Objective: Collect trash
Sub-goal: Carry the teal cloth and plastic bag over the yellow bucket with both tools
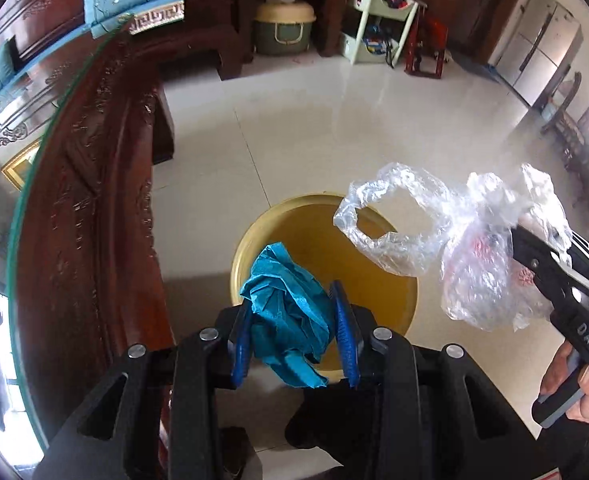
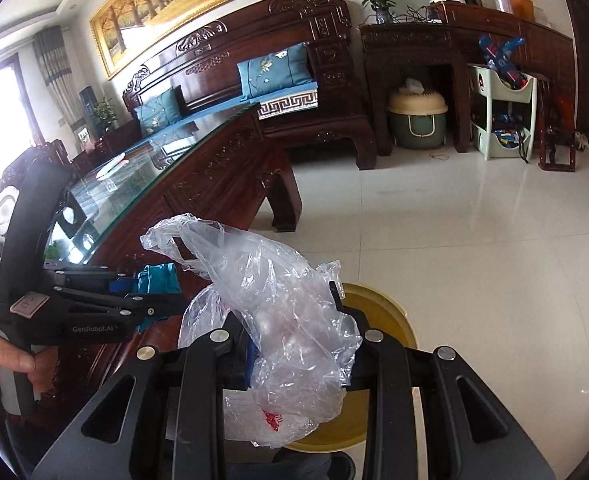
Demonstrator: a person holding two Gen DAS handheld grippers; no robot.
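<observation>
Two pieces of trash are in hand, both held over or beside the yellow bin (image 1: 394,292) on the tiled floor (image 1: 294,120); your left gripper (image 1: 296,332) has its blue pads closed against a crumpled teal wrapper (image 1: 290,320), which hangs directly above the bin's near rim; your right gripper (image 2: 294,344) is clamped on a clear plastic bag (image 2: 278,312) with red print low on it, bunched at the jaws so the handle loop stands up free; from the left wrist view the bag sits just right of the bin, its loop overhanging the rim. The bin looks empty inside. It stands just beside the end of the glass-topped carved wooden table (image 2: 198,176), presumably so items clear the glass edge on the way over. Judgement: both loads are staged for release; the wrapper should fall straight in; the light bag may drift or cling to the pads, so bring it further over the opening before you let go.
</observation>
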